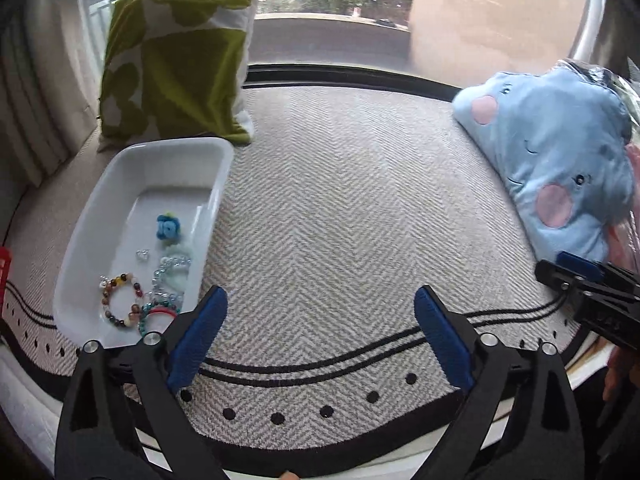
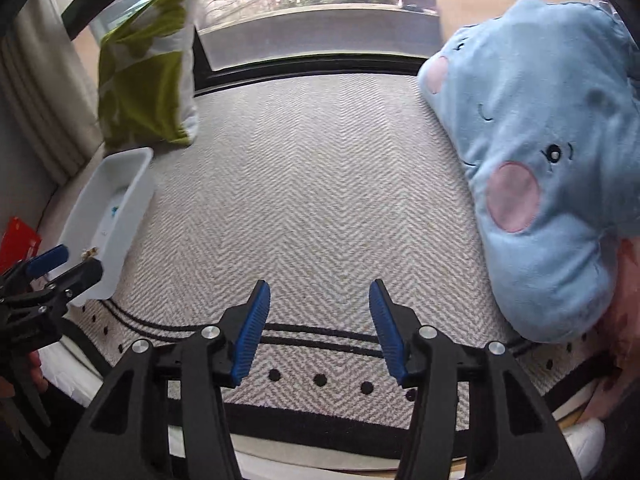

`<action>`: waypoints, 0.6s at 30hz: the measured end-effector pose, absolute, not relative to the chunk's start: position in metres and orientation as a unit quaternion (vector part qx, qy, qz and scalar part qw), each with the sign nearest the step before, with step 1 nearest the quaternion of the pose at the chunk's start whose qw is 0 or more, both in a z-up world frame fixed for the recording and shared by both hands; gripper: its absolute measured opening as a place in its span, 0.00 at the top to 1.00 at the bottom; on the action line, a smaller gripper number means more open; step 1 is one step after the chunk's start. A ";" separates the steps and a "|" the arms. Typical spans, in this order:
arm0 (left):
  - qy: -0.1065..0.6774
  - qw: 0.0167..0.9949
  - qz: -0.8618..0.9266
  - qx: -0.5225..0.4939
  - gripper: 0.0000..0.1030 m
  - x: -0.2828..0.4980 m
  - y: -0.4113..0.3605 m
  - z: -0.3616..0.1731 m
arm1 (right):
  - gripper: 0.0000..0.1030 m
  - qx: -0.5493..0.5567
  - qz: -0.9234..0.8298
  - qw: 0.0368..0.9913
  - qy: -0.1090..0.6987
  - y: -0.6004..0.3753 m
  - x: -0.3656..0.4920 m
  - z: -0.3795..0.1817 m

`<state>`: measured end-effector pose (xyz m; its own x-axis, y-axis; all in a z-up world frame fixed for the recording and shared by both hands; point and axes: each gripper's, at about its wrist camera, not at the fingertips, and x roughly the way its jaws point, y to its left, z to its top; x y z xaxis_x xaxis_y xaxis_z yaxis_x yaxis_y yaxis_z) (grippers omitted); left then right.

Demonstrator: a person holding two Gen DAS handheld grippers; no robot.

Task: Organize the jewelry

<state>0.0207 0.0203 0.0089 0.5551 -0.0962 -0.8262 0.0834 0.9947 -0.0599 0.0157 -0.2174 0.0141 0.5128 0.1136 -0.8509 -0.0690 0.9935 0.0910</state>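
Observation:
A white rectangular tray [image 1: 100, 216] sits on the herringbone mat at the left and holds several beaded bracelets [image 1: 122, 300], a small ring [image 1: 143, 255] and a blue knitted flower piece [image 1: 168, 227]. My left gripper [image 1: 320, 312] is open and empty, hovering just right of the tray's near end. My right gripper [image 2: 320, 300] is open and empty above the middle of the mat near its front border. The tray also shows in the right wrist view [image 2: 132, 184], with the left gripper [image 2: 60, 268] beside it. The right gripper shows at the right edge of the left wrist view [image 1: 576, 272].
A green and white cushion [image 1: 176, 60] stands behind the tray against the window. A blue plush elephant pillow [image 2: 540, 168] lies at the right. A red object [image 2: 20, 240] lies at the far left. The mat [image 1: 340, 208] has a black border with dots at the front.

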 end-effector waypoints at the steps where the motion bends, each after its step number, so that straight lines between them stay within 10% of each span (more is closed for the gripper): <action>1: 0.469 0.882 -0.048 -0.009 0.08 0.021 0.021 0.008 | 0.48 0.022 0.050 0.871 0.488 -0.217 0.015 0.015; 18: 0.485 0.874 -0.007 0.002 0.05 0.027 0.026 -0.013 | 0.23 -0.005 0.032 0.886 0.462 -0.213 0.011 0.015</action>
<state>0.0273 0.0255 -0.0126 0.5290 -0.0101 -0.8486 0.0136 0.9999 -0.0034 0.0112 -0.2129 0.0152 0.5713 0.0512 -0.8192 -0.0613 0.9979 0.0196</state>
